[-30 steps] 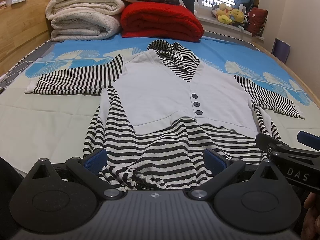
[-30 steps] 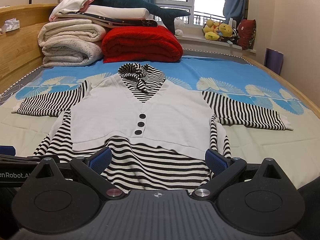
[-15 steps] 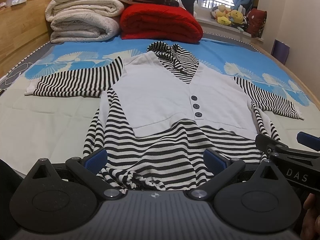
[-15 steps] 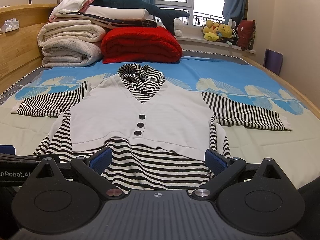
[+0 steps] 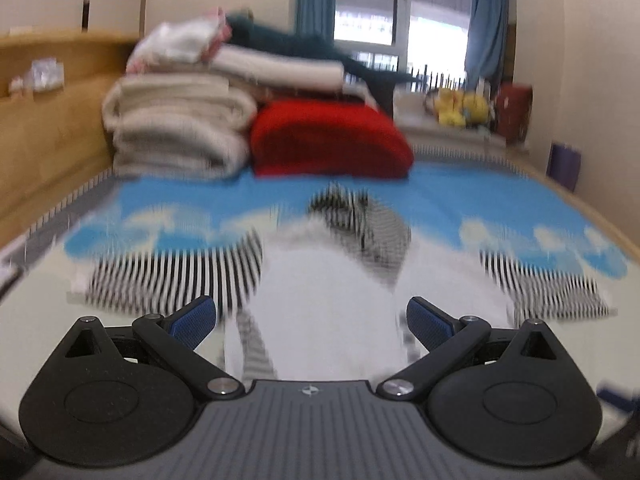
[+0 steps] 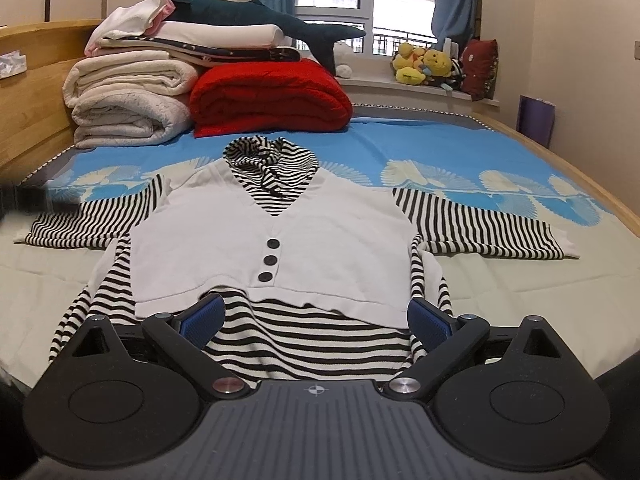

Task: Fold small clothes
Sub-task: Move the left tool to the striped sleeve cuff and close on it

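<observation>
A small hooded top, white vest front with three dark buttons over black-and-white stripes, lies flat and face up on the bed, sleeves spread to both sides. My right gripper hovers open over its striped hem, fingers apart and empty. The left wrist view is motion-blurred; there the same top shows beyond my left gripper, which is open with nothing between its blue pads. A dark blur at the right wrist view's left edge may be the left gripper.
Folded cream blankets and a red quilt are stacked at the head of the bed, a plush shark on top. A wooden bed frame runs along the left. Soft toys sit on the windowsill.
The left gripper has swung quickly forward and upward, blurring its view; the top now sits lower in it. The right gripper has edged slightly nearer the hem. Both stay open.
</observation>
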The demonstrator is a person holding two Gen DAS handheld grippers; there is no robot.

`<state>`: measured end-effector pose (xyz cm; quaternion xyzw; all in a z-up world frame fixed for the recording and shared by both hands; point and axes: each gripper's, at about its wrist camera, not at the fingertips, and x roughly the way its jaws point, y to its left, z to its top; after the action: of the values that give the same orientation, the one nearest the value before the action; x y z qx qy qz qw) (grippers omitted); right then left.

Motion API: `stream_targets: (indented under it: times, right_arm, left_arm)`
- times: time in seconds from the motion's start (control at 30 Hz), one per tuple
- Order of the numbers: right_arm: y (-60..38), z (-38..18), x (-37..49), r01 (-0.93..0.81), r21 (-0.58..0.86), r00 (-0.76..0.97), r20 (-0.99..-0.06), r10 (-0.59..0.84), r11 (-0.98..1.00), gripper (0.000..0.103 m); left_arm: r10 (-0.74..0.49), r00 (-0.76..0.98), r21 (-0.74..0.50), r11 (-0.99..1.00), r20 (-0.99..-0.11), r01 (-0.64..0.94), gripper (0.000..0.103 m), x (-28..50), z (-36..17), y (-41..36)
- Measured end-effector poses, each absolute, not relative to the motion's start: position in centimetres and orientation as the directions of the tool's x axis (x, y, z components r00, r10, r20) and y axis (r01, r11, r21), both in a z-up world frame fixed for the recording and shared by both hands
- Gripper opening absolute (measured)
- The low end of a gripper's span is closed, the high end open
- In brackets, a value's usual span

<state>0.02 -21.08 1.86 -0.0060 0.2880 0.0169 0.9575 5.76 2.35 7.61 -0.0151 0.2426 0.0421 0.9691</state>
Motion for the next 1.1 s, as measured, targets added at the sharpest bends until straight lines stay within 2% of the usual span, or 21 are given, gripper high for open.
stream_targets:
  times: [0.13, 0.3, 0.4, 0.47, 0.5, 0.53, 0.57, 0.6, 0.63, 0.67, 0.73, 0.9, 1.1]
  right_arm:
    - [-21.5, 1.8, 0.4, -0.008, -0.012, 0.836, -0.549, 0.000, 1.000, 0.093]
    - [-22.6, 1.9, 1.0, 0.036, 0.010, 0.842, -0.538, -0.025, 0.999, 0.082]
    - [-23.1, 2.1, 1.4, 0.054, 0.010, 0.848, -0.528, -0.041, 0.998, 0.075]
    - [-23.3, 2.6, 1.8, 0.063, 0.002, 0.857, -0.513, -0.053, 0.998, 0.073]
    - [-23.4, 2.9, 1.9, 0.064, -0.003, 0.861, -0.505, -0.057, 0.998, 0.072]
    - [-23.5, 3.2, 2.2, 0.064, -0.011, 0.865, -0.498, -0.061, 0.998, 0.071]
    - [-23.5, 3.4, 2.6, 0.065, -0.019, 0.867, -0.494, -0.066, 0.998, 0.068]
    - [-23.5, 3.7, 2.9, 0.065, -0.027, 0.869, -0.490, -0.070, 0.998, 0.065]
    - [-23.4, 3.9, 3.4, 0.066, -0.036, 0.870, -0.487, -0.075, 0.997, 0.063]
    - [-23.3, 4.0, 3.9, 0.067, -0.045, 0.871, -0.485, -0.081, 0.997, 0.060]
    - [-23.0, 4.1, 4.8, 0.073, -0.050, 0.868, -0.488, -0.088, 0.996, 0.055]
    - [-20.7, 4.2, 7.7, 0.074, -0.038, 0.865, -0.494, -0.084, 0.996, 0.041]
    - [-16.6, 3.5, 9.8, 0.017, -0.038, 0.859, -0.510, -0.034, 0.999, 0.041]
  left_arm:
    - [0.086, 0.915, 0.038, 0.996, -0.393, -0.078, 0.102, 10.4, 10.8, 2.8]
    - [0.073, 0.925, 0.122, 0.992, -0.373, -0.029, 0.101, 16.7, 11.4, 3.8]
    - [0.071, 0.921, 0.147, 0.989, -0.383, -0.015, 0.093, 20.0, 9.7, 5.4]
    - [0.078, 0.915, 0.137, 0.990, -0.395, -0.025, 0.078, 21.7, 7.7, 7.0]
    - [0.084, 0.911, 0.124, 0.992, -0.403, -0.037, 0.076, 22.3, 6.7, 8.0]
    - [0.090, 0.908, 0.106, 0.993, -0.410, -0.051, 0.070, 22.6, 5.5, 9.0]
    - [0.099, 0.898, 0.085, 0.994, -0.430, -0.069, 0.059, 23.1, 4.2, 10.1]
    - [0.112, 0.873, 0.067, 0.994, -0.474, -0.092, 0.053, 23.8, 3.1, 11.4]
    - [0.137, 0.833, 0.053, 0.990, -0.536, -0.129, 0.042, 24.8, 2.3, 12.6]
    - [0.151, 0.815, 0.023, 0.986, -0.560, -0.167, 0.038, 25.6, 2.0, 13.9]
    - [0.161, 0.817, -0.019, 0.978, -0.553, -0.206, 0.038, 26.5, 1.9, 16.0]
    - [0.201, 0.787, -0.023, 0.964, -0.584, -0.263, 0.038, 28.1, 0.8, 19.4]
    - [0.226, 0.759, -0.038, 0.949, -0.610, -0.313, 0.038, 28.1, 0.1, 22.6]
